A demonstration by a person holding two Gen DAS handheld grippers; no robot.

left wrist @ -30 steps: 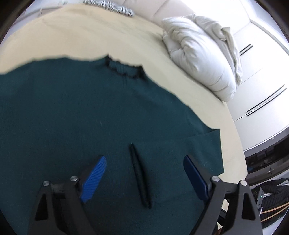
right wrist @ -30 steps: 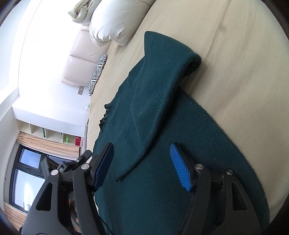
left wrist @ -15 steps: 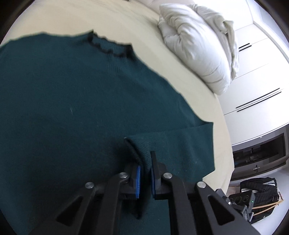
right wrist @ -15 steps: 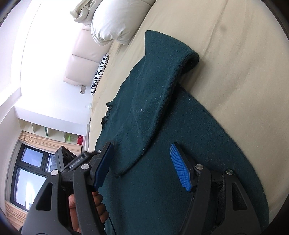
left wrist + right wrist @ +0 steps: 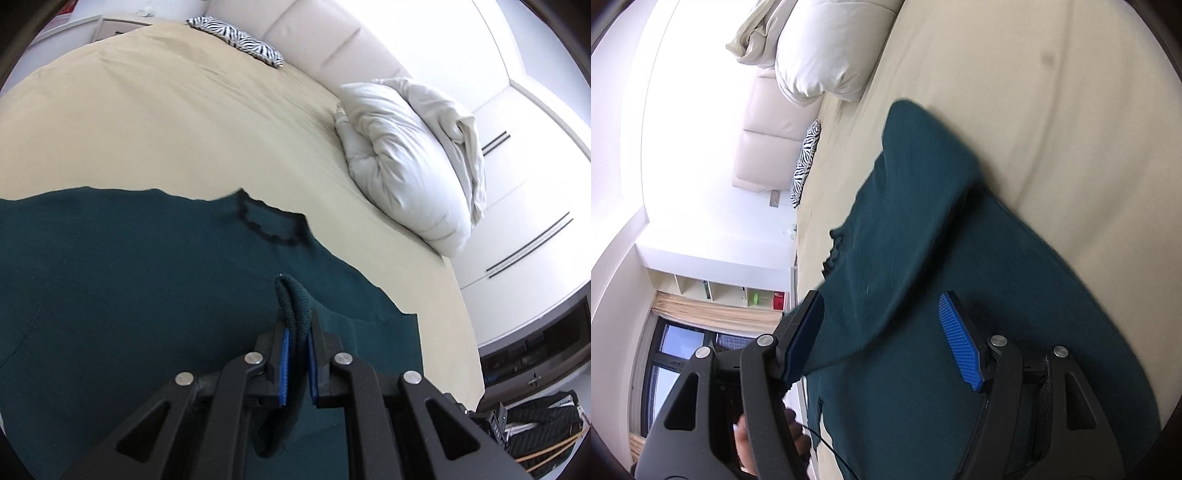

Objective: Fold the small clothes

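Observation:
A dark green knit sweater [image 5: 129,277] lies spread on the beige bed [image 5: 166,129], its black-trimmed collar [image 5: 269,225] towards the headboard. My left gripper [image 5: 295,332] is shut on a raised fold of the sweater's fabric [image 5: 293,295], which loops up out of the blue pads and hangs down below them. In the right wrist view the sweater [image 5: 1034,295] has a sleeve [image 5: 916,192] folded across its body, blurred and lifted. My right gripper [image 5: 879,299] stands open just above the sweater, its pads apart from the cloth.
A white pillow [image 5: 402,166] and a zebra-striped cushion [image 5: 236,37] lie near the padded headboard. White cupboards stand past the bed's right edge. A person's hand [image 5: 764,443] shows at the lower left of the right wrist view, near the window and shelves.
My left gripper went from wide open around a ridge of fabric to shut on it, then rose and drew back with the fold lifted. The right gripper stayed open and nearly still.

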